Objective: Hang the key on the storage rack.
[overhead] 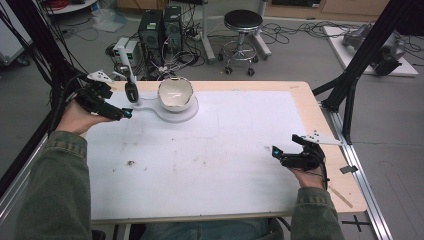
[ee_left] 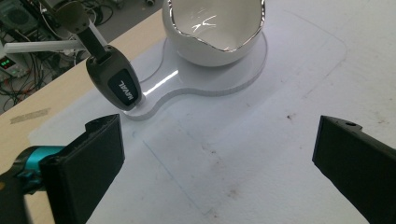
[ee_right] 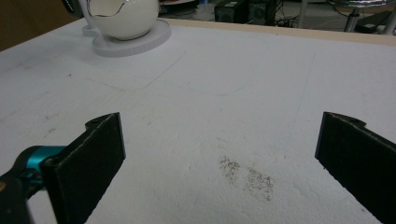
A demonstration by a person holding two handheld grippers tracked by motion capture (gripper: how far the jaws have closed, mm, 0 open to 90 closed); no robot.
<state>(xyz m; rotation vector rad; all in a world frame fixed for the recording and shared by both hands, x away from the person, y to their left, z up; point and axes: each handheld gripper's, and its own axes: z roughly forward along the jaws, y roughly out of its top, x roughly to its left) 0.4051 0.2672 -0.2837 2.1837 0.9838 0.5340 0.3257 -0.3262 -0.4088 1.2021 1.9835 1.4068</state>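
Observation:
A white egg-shaped bowl (overhead: 175,94) with a jagged rim stands on a clear keyhole-shaped base plate (overhead: 150,105) at the table's far left. A dark grey handheld tool (overhead: 131,91) stands upright on the plate's narrow end; in the left gripper view this tool (ee_left: 116,82) is just beyond my jaws, with the bowl (ee_left: 212,30) behind it. My left gripper (overhead: 126,113) hovers beside the plate, open and empty (ee_left: 217,163). My right gripper (overhead: 276,151) rests at the near right, open and empty (ee_right: 219,163), with the bowl (ee_right: 123,16) far off.
A white sheet (overhead: 200,155) covers most of the wooden table (overhead: 305,107) and bears dark smudges (ee_right: 247,177). Black frame posts (overhead: 365,50) rise at both sides. A stool (overhead: 242,30) and computer boxes (overhead: 157,27) stand on the floor beyond.

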